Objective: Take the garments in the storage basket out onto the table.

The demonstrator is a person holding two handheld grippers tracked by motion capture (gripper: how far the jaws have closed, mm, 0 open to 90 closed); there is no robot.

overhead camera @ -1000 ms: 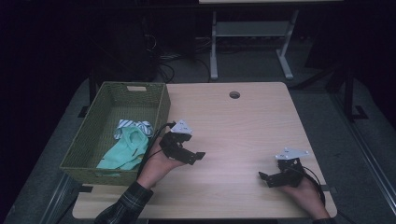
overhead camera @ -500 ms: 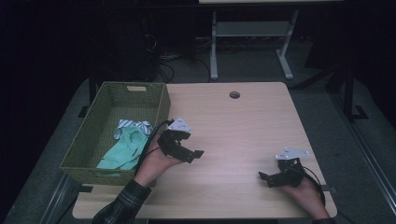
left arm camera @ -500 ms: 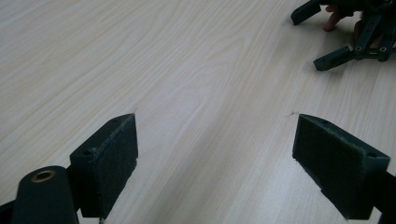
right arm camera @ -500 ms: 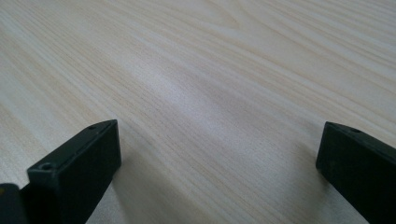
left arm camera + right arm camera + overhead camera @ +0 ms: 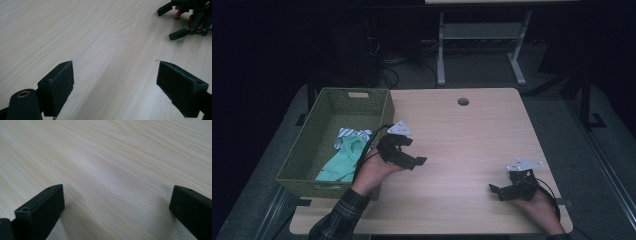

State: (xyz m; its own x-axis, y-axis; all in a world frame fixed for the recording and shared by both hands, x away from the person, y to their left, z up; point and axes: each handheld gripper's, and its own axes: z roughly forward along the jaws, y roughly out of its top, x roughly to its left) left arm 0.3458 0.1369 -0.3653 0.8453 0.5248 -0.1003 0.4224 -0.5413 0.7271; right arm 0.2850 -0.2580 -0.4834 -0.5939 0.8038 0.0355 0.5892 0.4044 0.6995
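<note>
- Where wicker basket (image 5: 319, 145) meets pale wood-grain table (image 5: 472, 135), left gripper (image 5: 407, 152) hovering just right of that rim, jaws spread wide, gripping nothing.
- Inside basket, just left of it: soft mint cloth (image 5: 343, 159) beside striped cloth (image 5: 349, 133), crumpled.
- Near front right edge, right gripper (image 5: 498, 191), jaws likewise wide, bare tabletop between.

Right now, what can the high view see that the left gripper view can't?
High view alone: the green basket at the table's left, with mint and striped cloths inside, and the left tongs beside it. Left gripper view alone: its own two pads, wide apart with nothing between, seen close up. Both share the wooden table and the right tongs.
</note>
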